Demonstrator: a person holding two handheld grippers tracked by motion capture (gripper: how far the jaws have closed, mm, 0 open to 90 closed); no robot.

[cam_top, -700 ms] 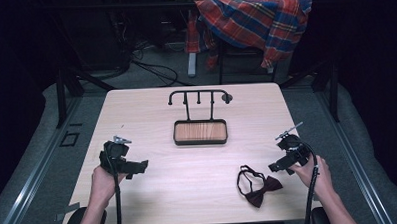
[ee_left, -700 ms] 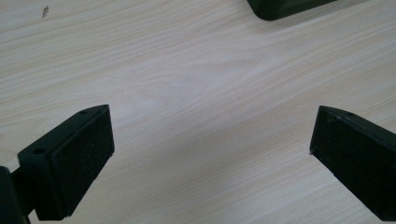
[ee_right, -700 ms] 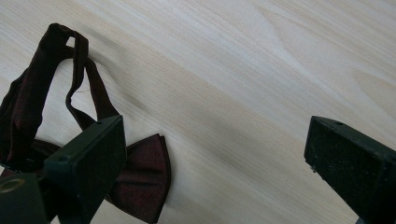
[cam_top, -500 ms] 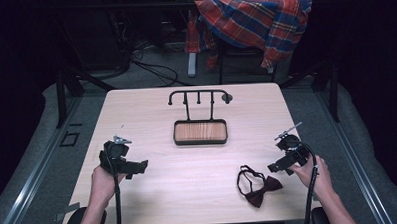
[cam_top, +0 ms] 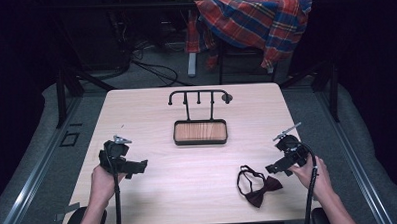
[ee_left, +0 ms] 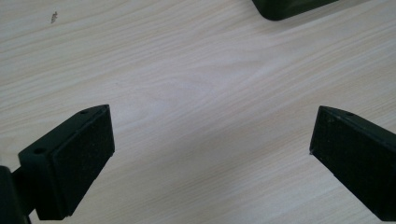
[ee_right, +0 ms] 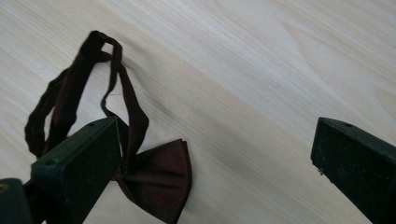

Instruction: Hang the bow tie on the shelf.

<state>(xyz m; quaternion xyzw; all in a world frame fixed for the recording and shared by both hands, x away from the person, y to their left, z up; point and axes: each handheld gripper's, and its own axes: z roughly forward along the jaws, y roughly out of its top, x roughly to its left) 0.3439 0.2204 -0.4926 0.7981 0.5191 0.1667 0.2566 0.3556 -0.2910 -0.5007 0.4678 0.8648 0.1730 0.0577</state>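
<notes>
Bow tie (cam_top: 258, 184), dark red, flat on the table (cam_top: 199, 187) near the 5 o'clock corner, strap looped toward 11 o'clock from the knot. Right gripper (cam_top: 274, 168) just beside it at 3 o'clock, jaws spread wide, nothing between them; in the right gripper view, bow tie (ee_right: 156, 175) partly behind the near jaw, not pinched. Left gripper (cam_top: 141, 166) well apart at 9 o'clock of the table, jaws likewise wide over bare wood. Wooden tray (cam_top: 200, 132) with black hook rack (cam_top: 198, 96) at table centre toward 12 o'clock. Plaid shirt (cam_top: 255, 17) draped beyond the far edge.
</notes>
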